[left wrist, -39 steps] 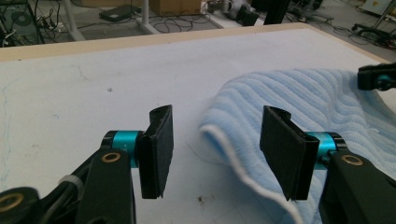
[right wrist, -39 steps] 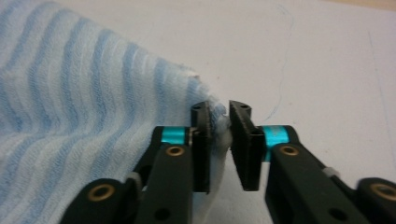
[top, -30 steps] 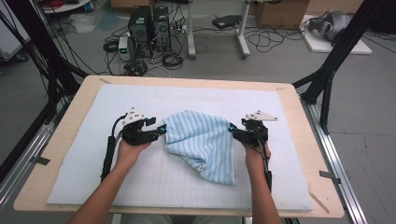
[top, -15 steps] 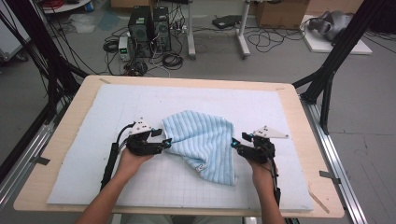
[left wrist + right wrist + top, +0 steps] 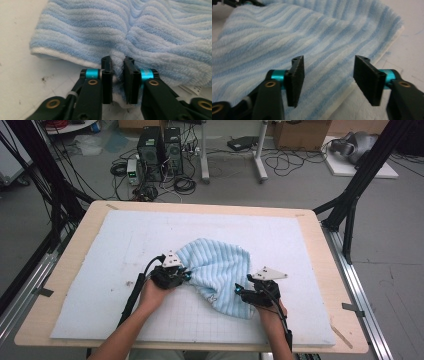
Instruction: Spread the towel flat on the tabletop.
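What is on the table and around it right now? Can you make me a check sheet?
Surface: white mat on a wooden table, some dark specks.
Job's things: blue striped towel, crumpled in the middle.
Clutter: nothing seen on the mat.
Grippers: left tongs pinch the towel's edge; right tongs open over the towel.
Cables: black cable trails along the left arm; more on the floor.
Surroundings: computer towers, boxes, black frame legs.

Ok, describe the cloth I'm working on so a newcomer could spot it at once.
On the white mat covering the wooden table, look near the front middle. The towel lies rumpled between the two hand-held grippers: soft, ribbed, pale blue and white stripes, the one fabric item there.
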